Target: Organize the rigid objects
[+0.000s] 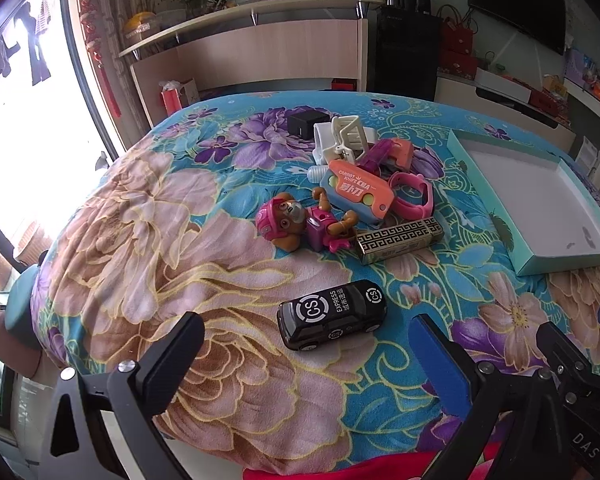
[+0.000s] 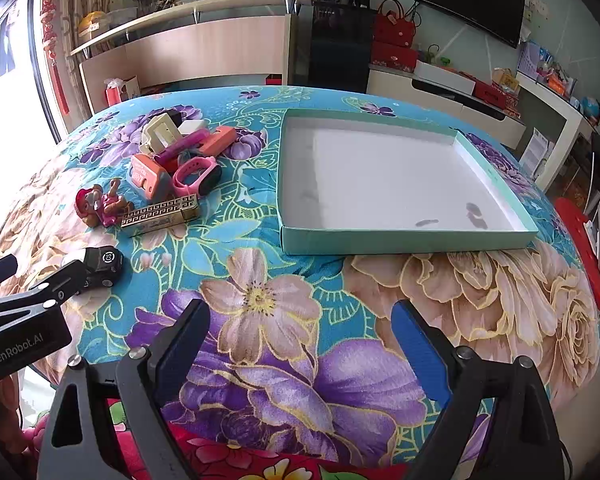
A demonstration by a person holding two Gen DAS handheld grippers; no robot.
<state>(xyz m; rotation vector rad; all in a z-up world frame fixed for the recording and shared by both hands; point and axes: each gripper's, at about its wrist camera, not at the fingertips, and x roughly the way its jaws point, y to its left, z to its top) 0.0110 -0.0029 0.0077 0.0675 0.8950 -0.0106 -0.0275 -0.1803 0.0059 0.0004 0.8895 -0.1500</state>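
A black toy car (image 1: 332,314) lies on the floral cloth just ahead of my left gripper (image 1: 306,338), which is open and empty. Behind the car is a pile: a pink pup figure (image 1: 296,224), a gold patterned box (image 1: 400,240), an orange carrot-knife toy (image 1: 358,192), a pink watch band (image 1: 414,194), white clips (image 1: 346,138). A shallow teal box (image 2: 400,236) with a white inside lies ahead of my right gripper (image 2: 300,324), which is open and empty. The car (image 2: 100,264) and pile (image 2: 172,168) show at the right view's left.
The left gripper's body (image 2: 24,320) sits at the lower left of the right wrist view. A wooden counter (image 1: 260,48) and a TV unit (image 2: 460,92) stand behind the table. The table's near edge (image 2: 300,452) is close under both grippers.
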